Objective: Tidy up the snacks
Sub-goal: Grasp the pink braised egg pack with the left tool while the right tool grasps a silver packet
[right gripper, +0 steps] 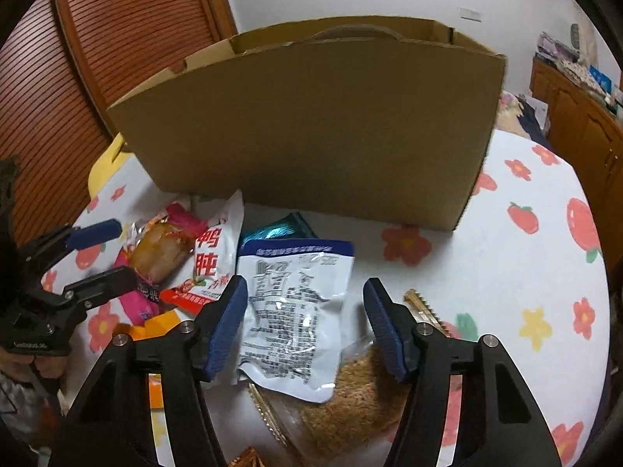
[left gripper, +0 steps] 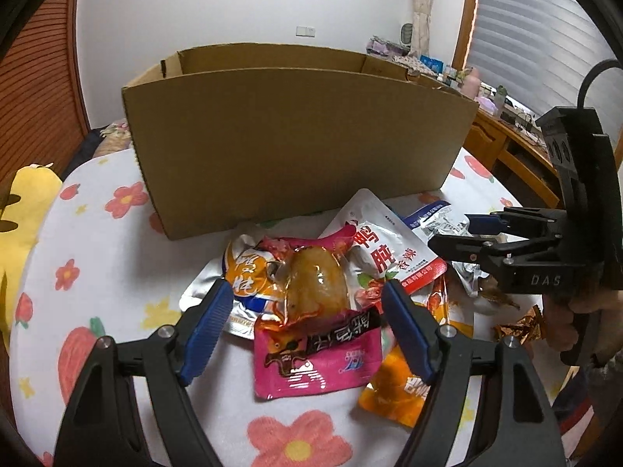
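A pile of snack packets lies on the flowered tablecloth in front of an open cardboard box [left gripper: 296, 144], which also shows in the right wrist view [right gripper: 311, 132]. My left gripper [left gripper: 307, 307] is open, its jaws on either side of a pink packet with a brown snack [left gripper: 315, 334]. A white and red packet [left gripper: 385, 249] lies just behind it. My right gripper [right gripper: 305, 319] is open over a white and blue packet [right gripper: 292, 315] that lies on a clear packet of brown crumbly snack [right gripper: 350, 404]. The right gripper also shows in the left wrist view [left gripper: 455, 233].
An orange packet [left gripper: 401, 389] and a gold wrapper [left gripper: 521, 327] lie at the right of the pile. A teal packet [right gripper: 280, 229] lies by the box. A wooden desk [left gripper: 506, 144] with clutter stands at the right, slatted wooden doors [right gripper: 97, 58] at the left.
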Tool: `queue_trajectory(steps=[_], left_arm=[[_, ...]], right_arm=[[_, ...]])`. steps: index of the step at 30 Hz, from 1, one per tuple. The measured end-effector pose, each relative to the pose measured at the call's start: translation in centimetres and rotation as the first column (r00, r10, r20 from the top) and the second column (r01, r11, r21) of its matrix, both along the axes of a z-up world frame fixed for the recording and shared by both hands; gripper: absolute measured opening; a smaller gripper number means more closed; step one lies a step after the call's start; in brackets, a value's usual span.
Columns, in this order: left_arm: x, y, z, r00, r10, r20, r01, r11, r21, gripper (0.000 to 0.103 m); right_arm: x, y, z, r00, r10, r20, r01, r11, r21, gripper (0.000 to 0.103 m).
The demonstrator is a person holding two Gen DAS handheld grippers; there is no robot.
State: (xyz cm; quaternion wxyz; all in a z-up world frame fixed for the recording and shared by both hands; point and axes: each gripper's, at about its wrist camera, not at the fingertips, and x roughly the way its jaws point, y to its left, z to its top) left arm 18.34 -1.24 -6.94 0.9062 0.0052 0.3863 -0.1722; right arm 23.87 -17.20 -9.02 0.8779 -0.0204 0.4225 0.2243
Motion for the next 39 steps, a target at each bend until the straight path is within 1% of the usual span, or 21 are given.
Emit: queue_trajectory(steps=[2,3,4,8,12,16,22,29,33,39], left_arm=[[0.3,-0.1,-0.1,1.0,-0.003,-0.017,0.003,1.0,0.002,0.068],[0.5,-0.2,-0.2,1.0,0.0,-0.027,0.001,1.0,0.004,0.067],[0.8,-0.2,-0.3,0.999,0.001,-0.037,-0.001,1.0,0.007,0.067],[1.1,-0.7,-0.2,0.999,-0.01,-0.043,0.011,1.0,0.019,0.067],[1.3,-1.0,-0.3,0.998,-0.02,-0.059,0.022,0.999,0.033,0.067],[2.0,-1.6,-0.6,0.995,-0.026,-0.094,0.029,0.999,0.034,0.067],[2.5,-2.8,-0.9,0.995,-0.027,-0.097,0.035,0.996,0.081,0.066],[1.5,-3.3,-1.1,0.998,-0.025,-0.062,0.032,0.993,0.117,0.063],[0.3,-2.7,-1.2,0.998,-0.026,-0.058,0.032,0.994,0.105,0.063],[-0.4,-1.7,-1.2,0.997,-0.027,-0.07,0.032,0.997,0.071,0.063]], right_arm=[[0.1,0.1,-0.1,1.0,0.002,-0.001,-0.002,1.0,0.006,0.059],[0.3,0.0,-0.2,1.0,0.003,-0.008,-0.003,1.0,0.02,0.058],[0.4,-0.1,-0.3,1.0,0.004,-0.015,-0.004,0.999,0.032,0.056],[0.7,-0.9,-0.8,1.0,0.013,-0.016,-0.011,0.995,0.095,0.056],[0.5,-1.0,-0.7,1.0,0.014,-0.008,-0.013,0.995,0.095,0.056],[0.5,-1.0,-0.7,1.0,0.012,-0.009,-0.011,0.995,0.098,0.056],[0.5,-0.9,-0.7,1.0,0.011,-0.008,-0.01,0.995,0.099,0.056],[0.4,-0.9,-0.7,1.0,0.011,-0.008,-0.01,0.995,0.101,0.056],[0.4,-1.0,-0.7,1.0,0.009,-0.007,-0.008,0.995,0.101,0.056],[0.5,-1.0,-0.7,1.0,0.008,-0.007,-0.007,0.995,0.101,0.056]])
